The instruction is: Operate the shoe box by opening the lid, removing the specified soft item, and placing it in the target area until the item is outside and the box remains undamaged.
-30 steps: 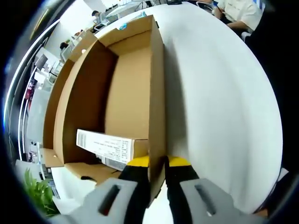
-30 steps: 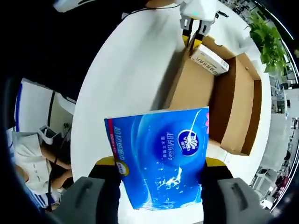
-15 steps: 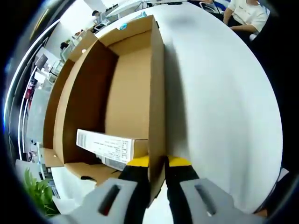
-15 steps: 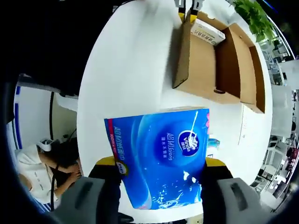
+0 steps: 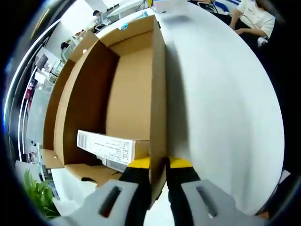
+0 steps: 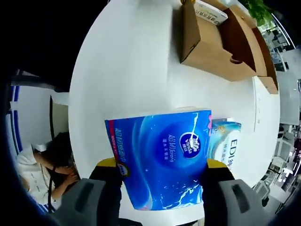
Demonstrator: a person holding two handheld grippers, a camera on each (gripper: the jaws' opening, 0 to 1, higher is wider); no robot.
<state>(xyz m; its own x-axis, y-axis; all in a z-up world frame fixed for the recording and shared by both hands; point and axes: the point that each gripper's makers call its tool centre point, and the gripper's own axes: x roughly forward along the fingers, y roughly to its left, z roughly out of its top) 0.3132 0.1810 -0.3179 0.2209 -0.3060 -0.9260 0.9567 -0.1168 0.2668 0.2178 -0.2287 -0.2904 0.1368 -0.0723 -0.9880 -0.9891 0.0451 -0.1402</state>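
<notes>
My left tongs (image 5: 158, 165) are pinching the near wall of the open brown cardboard shoe box (image 5: 134, 89), with bare white tabletop (image 5: 221, 103) spreading along the frame's right. My right tongs (image 6: 162, 165) are clamping the soft blue plastic tissue pack (image 6: 160, 157), lettered in white, at lower centre, outside the box (image 6: 211, 44) at upper right. A pale blue pack marked "EDI" (image 6: 225, 141) is lying just right.

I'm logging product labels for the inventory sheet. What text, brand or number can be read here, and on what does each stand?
"Vinda": round logo on the blue tissue pack held in the right gripper.
"ED": pale blue pack beside it; the rest is cut off.
Chinese lettering on the blue tissue pack: too blurred to read.
White printed label in the shoe box: too small to read.
</notes>
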